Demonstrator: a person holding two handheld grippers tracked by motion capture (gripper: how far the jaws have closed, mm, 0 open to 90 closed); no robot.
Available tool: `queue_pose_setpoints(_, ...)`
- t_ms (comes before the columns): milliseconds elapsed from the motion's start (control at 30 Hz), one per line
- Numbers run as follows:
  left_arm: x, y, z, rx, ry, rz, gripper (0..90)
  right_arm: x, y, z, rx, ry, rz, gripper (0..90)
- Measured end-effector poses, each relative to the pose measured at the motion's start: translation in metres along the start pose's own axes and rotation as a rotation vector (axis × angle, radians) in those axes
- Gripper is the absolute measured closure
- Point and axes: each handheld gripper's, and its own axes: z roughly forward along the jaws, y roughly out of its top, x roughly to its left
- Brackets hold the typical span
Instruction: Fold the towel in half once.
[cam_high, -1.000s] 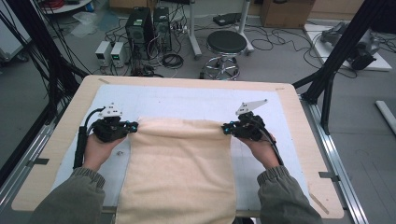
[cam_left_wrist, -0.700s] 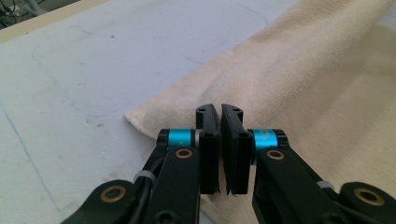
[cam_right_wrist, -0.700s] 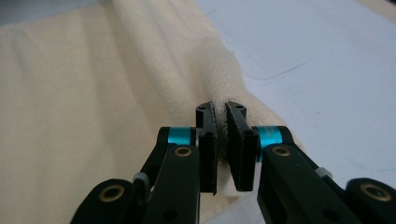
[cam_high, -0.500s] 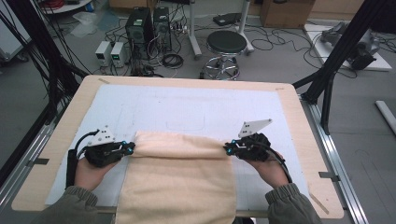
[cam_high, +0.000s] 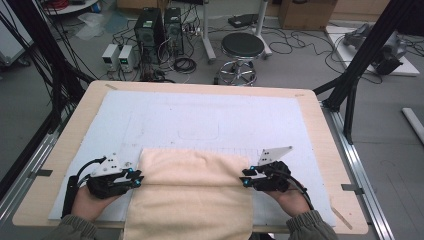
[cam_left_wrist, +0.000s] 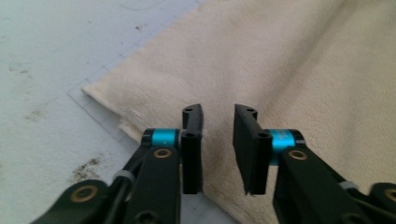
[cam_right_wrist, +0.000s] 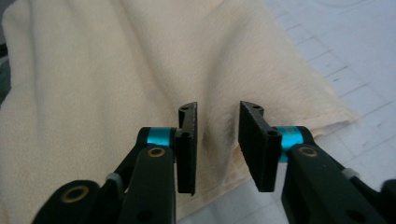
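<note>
No legible text, label, brand or number is to be made out — the cream towel (cam_high: 190, 195) is left unmarked, the white mat (cam_high: 210, 120) is printed with faint grid lines alone, and the far floor equipment is too small to be read.

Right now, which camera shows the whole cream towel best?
The high view: the towel lies folded on the table, between both grippers. The left gripper view and the right gripper view each show just one corner up close.
</note>
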Motion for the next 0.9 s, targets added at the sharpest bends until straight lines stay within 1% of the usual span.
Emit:
queue_pose_setpoints(33,0.002,0.002,-0.001,-0.015,0.003,-0.012,68.0,0.000,0.001,-0.002,-0.009,-0.006,0.002,63.6)
queue_pose_setpoints(100,0.007,0.007,-0.003,-0.028,0.012,-0.013,64.2,-0.003,0.005,-0.007,-0.036,-0.018,0.014,60.6)
queue_pose_setpoints(167,0.012,0.013,-0.002,-0.046,0.020,-0.028,61.5,-0.007,0.010,-0.008,-0.048,-0.033,0.017,58.3)
queue_pose_setpoints(200,0.014,0.016,0.000,-0.055,0.019,-0.041,59.9,-0.009,0.012,-0.007,-0.051,-0.048,0.011,57.5)
queue_pose_setpoints(233,0.018,0.019,0.004,-0.062,0.020,-0.052,58.3,-0.011,0.014,-0.005,-0.048,-0.054,0.016,56.9)
queue_pose_setpoints(300,0.023,0.023,0.012,-0.061,0.029,-0.060,54.8,-0.018,0.017,0.001,-0.037,-0.074,0.012,55.5)
queue_pose_setpoints(333,0.026,0.025,0.017,-0.064,0.027,-0.069,54.2,-0.021,0.018,0.005,-0.034,-0.079,0.022,54.8)
queue_pose_setpoints(433,0.034,0.026,0.033,-0.045,0.035,-0.097,55.2,-0.034,0.017,0.019,-0.004,-0.098,0.033,53.5)
queue_pose_setpoints(467,0.037,0.026,0.037,-0.030,0.042,-0.103,55.2,-0.038,0.017,0.023,0.007,-0.100,0.050,53.4)
queue_pose_setpoints(567,0.045,0.023,0.050,0.023,0.064,-0.116,54.3,-0.049,0.014,0.034,0.023,-0.086,0.089,53.3)
queue_pose_setpoints(600,0.047,0.021,0.053,0.044,0.069,-0.114,54.2,-0.051,0.013,0.037,0.035,-0.080,0.097,53.4)
queue_pose_setpoints(633,0.049,0.020,0.055,0.057,0.068,-0.114,54.2,-0.053,0.012,0.040,0.051,-0.064,0.099,54.1)
queue_pose_setpoints(667,0.050,0.019,0.056,0.057,0.067,-0.124,54.2,-0.054,0.011,0.043,0.055,-0.053,0.103,55.2)
queue_pose_setpoints(733,0.050,0.017,0.059,0.069,0.057,-0.127,54.4,-0.056,0.010,0.044,0.045,-0.026,0.119,61.2)
queue_pose_setpoints(800,0.048,0.016,0.061,0.077,0.042,-0.126,58.1,-0.056,0.011,0.044,0.045,-0.018,0.107,66.0)
queue_pose_setpoints(900,0.046,0.017,0.061,0.078,0.030,-0.110,67.4,-0.054,0.012,0.044,0.048,-0.015,0.107,70.0)
